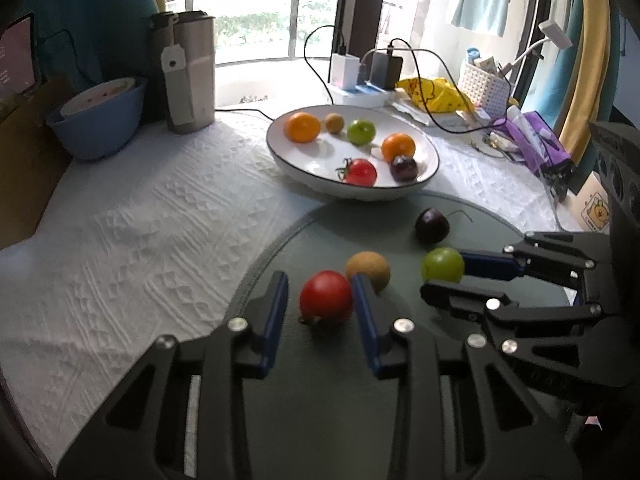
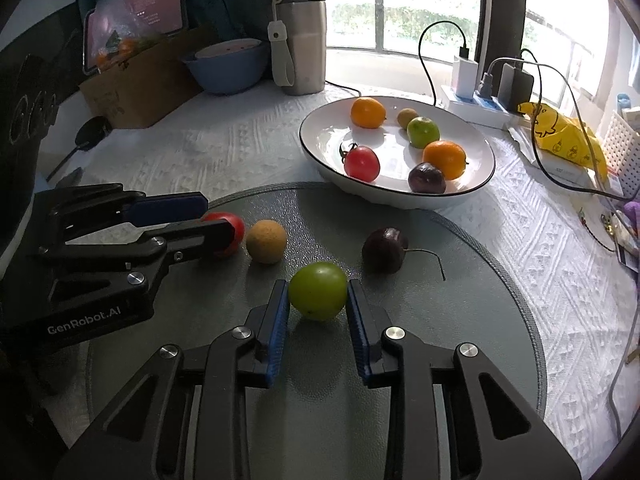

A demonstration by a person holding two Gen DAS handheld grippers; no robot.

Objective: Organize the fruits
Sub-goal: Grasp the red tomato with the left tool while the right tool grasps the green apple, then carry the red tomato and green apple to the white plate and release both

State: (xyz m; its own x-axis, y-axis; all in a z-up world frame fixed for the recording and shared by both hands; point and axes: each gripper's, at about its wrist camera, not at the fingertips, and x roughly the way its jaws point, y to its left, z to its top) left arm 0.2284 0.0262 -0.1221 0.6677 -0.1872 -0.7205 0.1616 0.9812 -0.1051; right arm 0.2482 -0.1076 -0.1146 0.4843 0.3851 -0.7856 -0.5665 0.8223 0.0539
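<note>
— Green fruit [image 2: 318, 291] is being bracketed by the right gripper [image 2: 318, 300]; the blue pads [image 2: 357, 312] are being pressed against both its flanks, so the jaws are standing narrow and closed on it. It is being held low on the grey mat [image 2: 460, 320], at the near side.

— And the left gripper [image 1: 320, 300]?

— The red tomato [image 1: 326, 297] is being bracketed the same way. The right pad is being pressed against the tomato's side; at the left pad a slim gap is being suggested in the left wrist view, so a full grip is only being judged likely there. In the right wrist view that gripper is being seen with its fingers wrapped over the tomato.

— Which relation is being relied on for the coming move?

— The white bowl [image 2: 476, 188] is being seen beyond both fruits, at the far edge of the mat, and somewhat to the right. From the green fruit, the bowl is being reached by going far and slightly right; the dark cherry [image 2: 384, 249] is lying between them, so a lift is being called for first. From the tomato, the path is being crossed by the brown fruit [image 1: 368, 270], which is touching or nearly touching the left gripper's right finger.

— Which hand is being judged nearer?

— The right one, since its fruit is lying closer to the bowl's near rim.
</note>
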